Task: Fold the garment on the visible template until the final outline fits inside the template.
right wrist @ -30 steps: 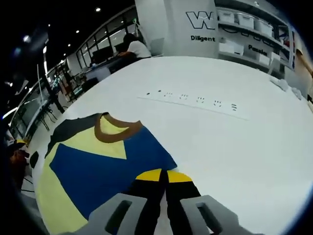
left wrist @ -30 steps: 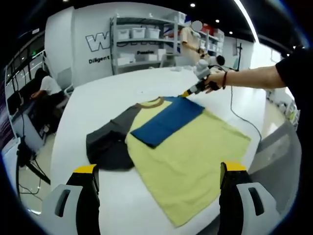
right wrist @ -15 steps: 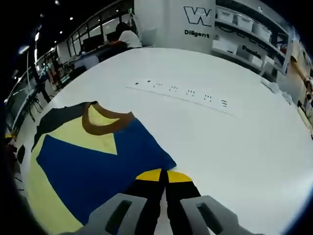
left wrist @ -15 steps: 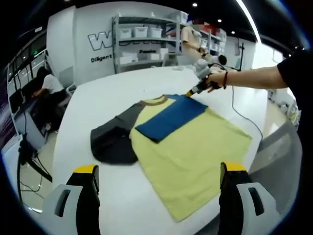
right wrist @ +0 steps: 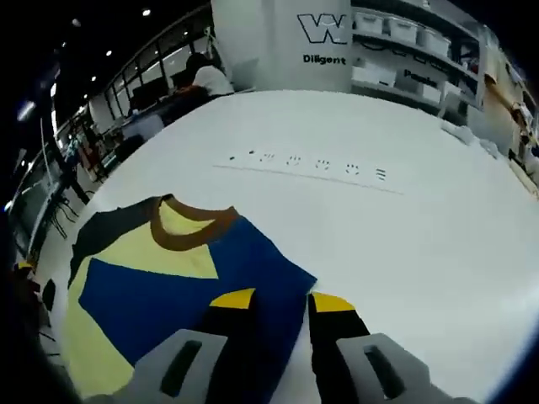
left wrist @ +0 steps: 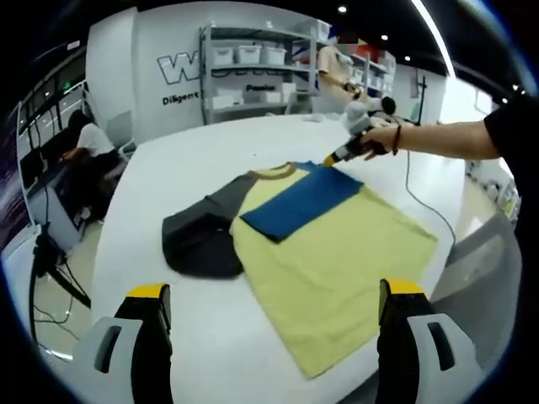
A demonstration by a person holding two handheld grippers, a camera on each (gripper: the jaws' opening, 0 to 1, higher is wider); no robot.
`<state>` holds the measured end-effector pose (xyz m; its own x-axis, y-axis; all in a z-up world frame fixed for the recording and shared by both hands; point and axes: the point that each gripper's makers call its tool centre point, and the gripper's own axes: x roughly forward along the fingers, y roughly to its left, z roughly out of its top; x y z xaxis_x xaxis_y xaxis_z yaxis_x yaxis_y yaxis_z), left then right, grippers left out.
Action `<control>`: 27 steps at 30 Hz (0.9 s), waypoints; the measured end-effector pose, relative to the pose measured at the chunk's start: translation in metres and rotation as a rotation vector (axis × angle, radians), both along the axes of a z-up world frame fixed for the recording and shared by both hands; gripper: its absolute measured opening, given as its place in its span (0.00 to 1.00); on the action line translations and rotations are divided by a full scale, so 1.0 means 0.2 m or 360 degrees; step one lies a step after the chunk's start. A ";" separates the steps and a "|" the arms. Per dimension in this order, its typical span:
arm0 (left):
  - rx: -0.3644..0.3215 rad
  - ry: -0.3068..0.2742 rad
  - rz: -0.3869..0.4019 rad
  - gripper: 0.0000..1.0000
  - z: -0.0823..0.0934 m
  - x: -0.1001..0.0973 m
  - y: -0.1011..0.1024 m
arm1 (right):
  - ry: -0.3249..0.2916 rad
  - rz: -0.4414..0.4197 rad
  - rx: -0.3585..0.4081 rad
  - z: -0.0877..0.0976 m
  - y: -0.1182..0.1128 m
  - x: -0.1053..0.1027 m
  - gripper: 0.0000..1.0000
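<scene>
1. The shirt (left wrist: 324, 257) lies flat on a white table (left wrist: 168, 177), yellow body toward the near right edge, brown collar (left wrist: 271, 172) at the far end.
2. Its blue sleeve (left wrist: 301, 202) is folded inward over the yellow chest; the grey sleeve (left wrist: 200, 240) lies bunched out to the left on the bare table.
3. In the left gripper view the left gripper (left wrist: 274, 295) is held above the near edge of the table, jaws wide apart with nothing between them, well clear of the shirt.
4. In that view the right gripper (left wrist: 334, 157) reaches in from the right, held by a hand (left wrist: 379, 139), its yellow tip at the far corner of the blue sleeve beside the collar.
5. In the right gripper view the right gripper (right wrist: 280, 300) has its jaws parted a little, straddling the near edge of the blue sleeve (right wrist: 181, 290); whether the cloth is between them or just under them I cannot tell.
6. A row of small dark marks (right wrist: 307, 163) runs across the table beyond the collar (right wrist: 192, 231).
7. Past the table stand shelves (left wrist: 244, 71) with white bins, and a seated person (left wrist: 84, 151) is at a desk on the far left.
</scene>
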<state>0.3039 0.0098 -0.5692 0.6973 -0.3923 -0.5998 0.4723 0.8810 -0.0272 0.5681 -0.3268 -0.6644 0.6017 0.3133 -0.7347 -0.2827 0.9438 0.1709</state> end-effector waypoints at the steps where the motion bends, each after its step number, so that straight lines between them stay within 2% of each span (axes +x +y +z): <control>1: -0.0001 -0.0002 0.0003 0.99 0.00 0.00 0.00 | -0.0010 0.0008 0.0011 0.02 0.00 -0.02 0.31; 7: -0.0010 -0.0020 -0.0013 0.99 0.01 0.01 -0.03 | -0.0005 0.0011 0.0006 0.05 -0.02 -0.15 0.36; 12: -0.0014 -0.0022 -0.0009 0.99 0.01 0.00 -0.04 | 0.0033 0.0043 0.0003 0.06 -0.01 -0.26 0.35; 16: -0.0023 -0.0032 -0.0011 0.99 0.02 0.00 -0.04 | 0.0045 0.0047 0.0005 0.06 0.00 -0.31 0.34; 24: -0.0009 -0.0044 -0.0001 0.98 0.03 -0.01 -0.03 | 0.0101 0.0048 -0.0065 -0.01 -0.02 -0.43 0.27; 27: -0.0013 -0.0048 0.0005 0.98 0.04 -0.02 -0.02 | 0.0127 0.0034 -0.0050 -0.03 -0.03 -0.46 0.25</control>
<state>0.3009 0.0056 -0.5621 0.7162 -0.3949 -0.5755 0.4702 0.8823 -0.0203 0.4753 -0.3333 -0.6707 0.5340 0.3016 -0.7899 -0.2895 0.9429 0.1644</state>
